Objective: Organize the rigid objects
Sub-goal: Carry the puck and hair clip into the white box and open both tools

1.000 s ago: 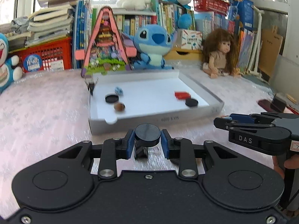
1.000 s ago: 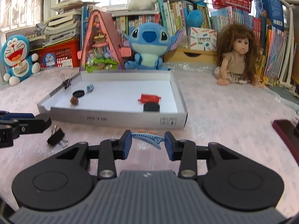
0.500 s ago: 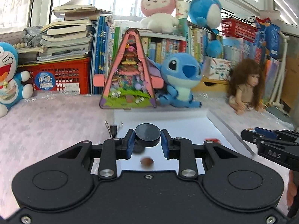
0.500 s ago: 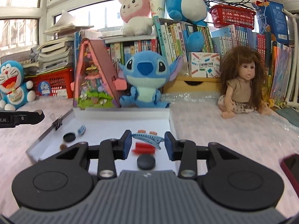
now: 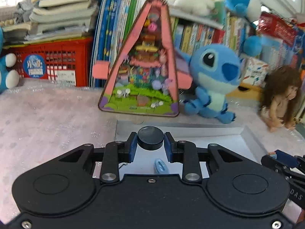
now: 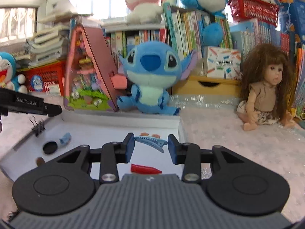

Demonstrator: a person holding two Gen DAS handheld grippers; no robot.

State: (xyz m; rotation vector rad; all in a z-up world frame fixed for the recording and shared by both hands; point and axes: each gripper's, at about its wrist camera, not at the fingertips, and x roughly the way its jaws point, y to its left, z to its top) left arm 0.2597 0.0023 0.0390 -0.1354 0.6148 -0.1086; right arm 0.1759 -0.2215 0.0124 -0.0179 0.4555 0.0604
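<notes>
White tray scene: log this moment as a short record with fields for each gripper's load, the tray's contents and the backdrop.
left gripper: shut on black disc, above the white tray
right gripper: shut on blue hair clip, above the tray
in tray: second black disc, small blue clip, red clip, brown piece
on tray rim: binder clip
behind tray: blue plush, doll
</notes>
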